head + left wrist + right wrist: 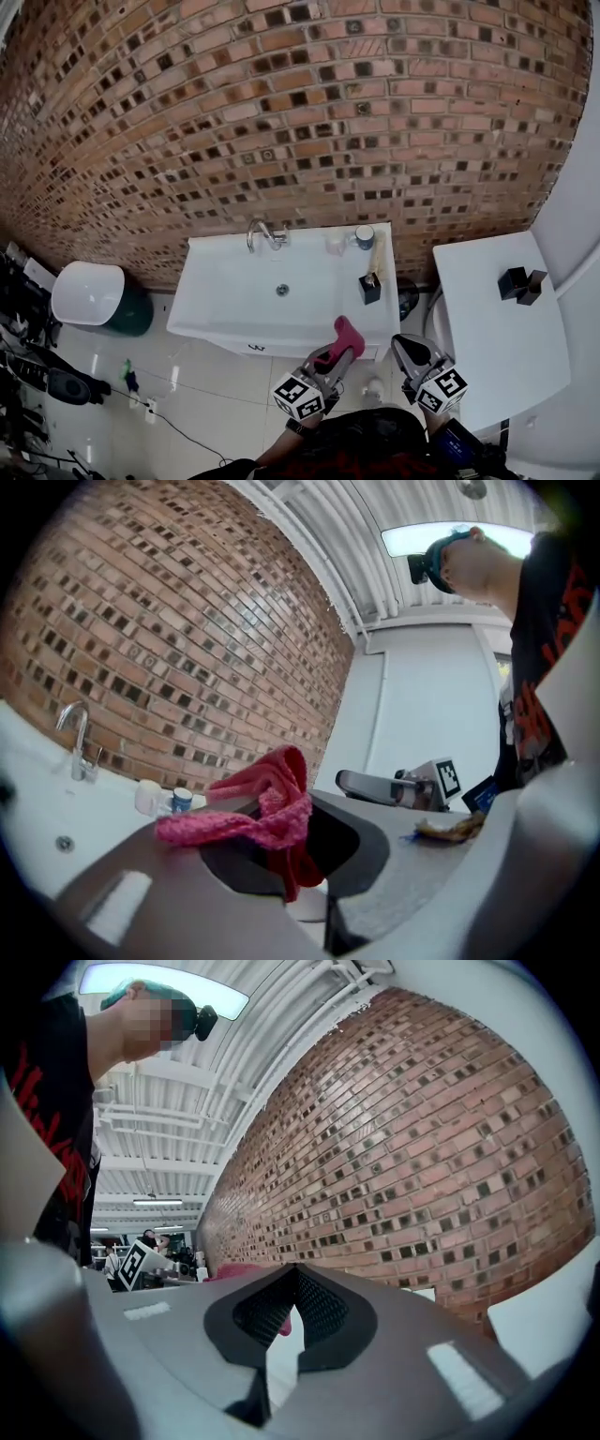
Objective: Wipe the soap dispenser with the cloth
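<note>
Soap dispenser [369, 288] stands on the flat rim of the white sink [225, 309], by its right edge and about midway between the back and front corners. It looks like a small dark block with a pale pump on top; the finish is too small to make out.

No wiping has begun, as far as I can judge. The cloth [343, 334] is in the air above the sink's front right corner, well short of the dispenser and not touching it. The whole wipe is left to do.

The left hand-held gripper [336, 352] pinches the cloth between its dark pads. The cloth is a bright pink, nubby knit that bunches into soft folds and droops over the jaws. The right hand-held gripper [403, 343] hangs off the sink's front right corner, its ribbed pads pressed together on nothing.

The sink is smooth and glossy, and the wall behind it is rough red brick.
</note>
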`<state>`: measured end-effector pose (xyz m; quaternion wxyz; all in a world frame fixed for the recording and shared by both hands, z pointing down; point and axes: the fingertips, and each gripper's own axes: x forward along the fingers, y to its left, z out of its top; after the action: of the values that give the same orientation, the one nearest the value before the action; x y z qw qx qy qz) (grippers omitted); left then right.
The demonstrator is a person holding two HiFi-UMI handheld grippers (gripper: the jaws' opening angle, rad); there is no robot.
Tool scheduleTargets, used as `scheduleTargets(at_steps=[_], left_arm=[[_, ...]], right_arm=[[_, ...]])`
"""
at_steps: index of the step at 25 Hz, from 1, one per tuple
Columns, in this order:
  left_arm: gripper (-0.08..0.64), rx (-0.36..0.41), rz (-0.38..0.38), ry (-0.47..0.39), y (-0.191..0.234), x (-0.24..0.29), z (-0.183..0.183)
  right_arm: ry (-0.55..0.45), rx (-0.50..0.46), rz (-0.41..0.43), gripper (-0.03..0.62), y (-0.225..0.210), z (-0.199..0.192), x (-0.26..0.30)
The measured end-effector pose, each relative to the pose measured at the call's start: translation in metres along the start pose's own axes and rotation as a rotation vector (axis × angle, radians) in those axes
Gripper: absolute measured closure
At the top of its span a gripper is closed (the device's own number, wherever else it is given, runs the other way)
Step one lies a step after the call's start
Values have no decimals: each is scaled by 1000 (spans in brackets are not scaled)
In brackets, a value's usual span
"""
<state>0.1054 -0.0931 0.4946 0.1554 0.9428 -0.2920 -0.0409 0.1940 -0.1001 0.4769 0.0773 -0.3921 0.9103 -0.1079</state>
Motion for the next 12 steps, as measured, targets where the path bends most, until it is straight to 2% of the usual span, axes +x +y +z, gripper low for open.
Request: scheduleTargets(at_steps=[2,5,11,12], left_arm=[[520,36,31,12,8,17,4],[520,3,35,5,24,30,11],[520,-82,-55,-8,62,47,22],[520,-75,-76,-16,70,51,26]], right_arm=[[-4,31,7,591,-23,3,8],[5,58,12,592,-51,4,29],[87,28,15,592,-84,-9,73],[119,6,5,592,-92,-17,83]])
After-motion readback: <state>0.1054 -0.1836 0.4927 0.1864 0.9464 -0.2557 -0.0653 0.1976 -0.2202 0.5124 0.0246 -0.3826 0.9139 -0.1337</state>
